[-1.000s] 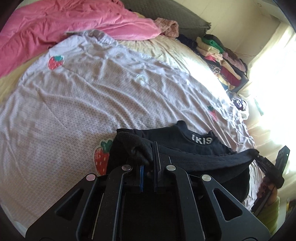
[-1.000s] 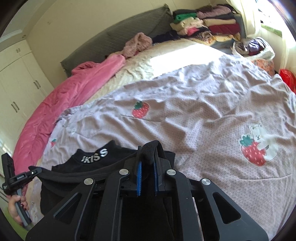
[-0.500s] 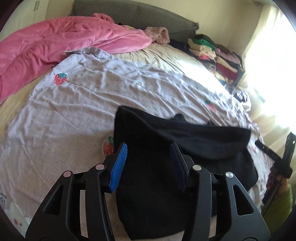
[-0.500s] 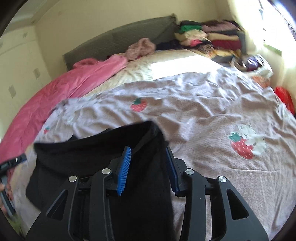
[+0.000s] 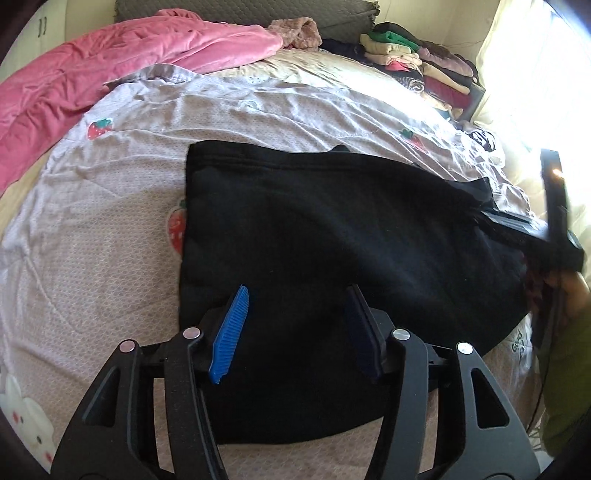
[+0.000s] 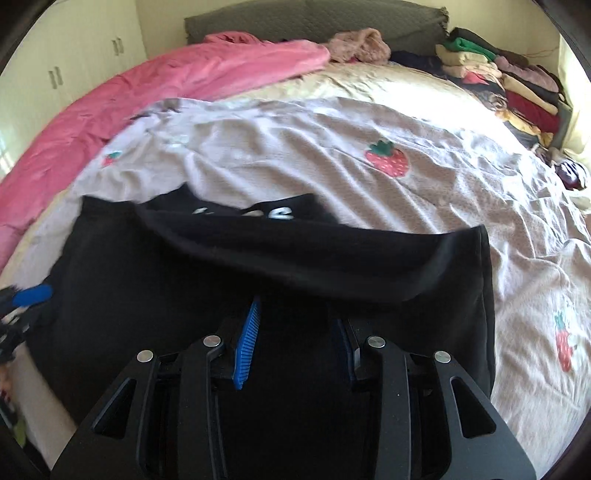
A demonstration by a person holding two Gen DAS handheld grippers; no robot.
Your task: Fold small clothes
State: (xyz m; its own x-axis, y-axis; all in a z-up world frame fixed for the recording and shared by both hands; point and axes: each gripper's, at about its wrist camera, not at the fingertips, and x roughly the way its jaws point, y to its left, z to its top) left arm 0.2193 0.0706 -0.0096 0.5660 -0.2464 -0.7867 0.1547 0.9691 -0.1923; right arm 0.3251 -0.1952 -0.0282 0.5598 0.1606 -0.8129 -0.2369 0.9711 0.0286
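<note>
I'm over a bed (image 6: 424, 122) with a grey headboard (image 6: 314, 18). White wardrobe doors (image 6: 74, 62) stand left of it; sunlight floods its right side.

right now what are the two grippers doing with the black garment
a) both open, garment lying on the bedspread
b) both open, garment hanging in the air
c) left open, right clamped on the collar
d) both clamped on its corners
a: the left gripper and the right gripper both have their blue pads spread apart with nothing between them, and the black garment lies on the strawberry bedspread.
</note>
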